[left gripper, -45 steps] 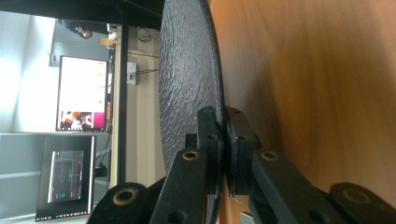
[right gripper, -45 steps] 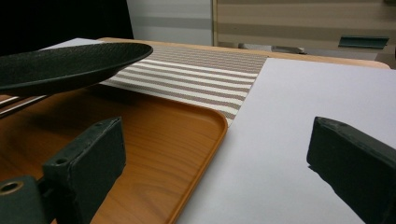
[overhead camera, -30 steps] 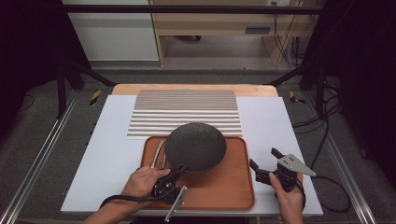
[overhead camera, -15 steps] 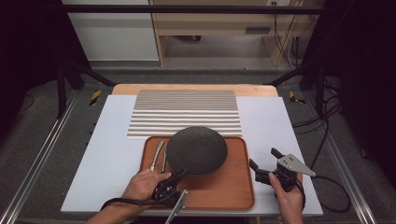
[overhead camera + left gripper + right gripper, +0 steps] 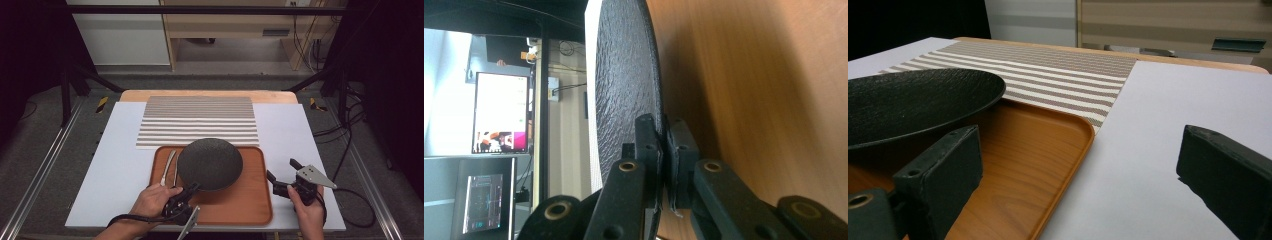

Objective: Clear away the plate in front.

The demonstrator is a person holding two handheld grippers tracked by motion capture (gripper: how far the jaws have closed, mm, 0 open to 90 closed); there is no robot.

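Plate gripped at the rim over the tray

Plate (image 5: pixel 210 163), one, black, is held above one wooden tray (image 5: pixel 250 200) by the left gripper (image 5: pixel 191 189), jaws clamped on its near rim. It could be tipped and dropped, being pinched only at the edge. The right gripper (image 5: pixel 283 176) is kept apart-jawed beside the tray. Two pieces of cutlery (image 5: pixel 168 167) are seen.

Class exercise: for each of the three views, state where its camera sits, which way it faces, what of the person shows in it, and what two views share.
High view: above the table's near edge, looking forward and down; both hands show.
Left gripper view: on the left gripper, rolled sideways, its jaws shut on the black plate rim.
Right gripper view: on the right gripper, low, looking across the table, jaws open.
Shared: plate and wooden tray.
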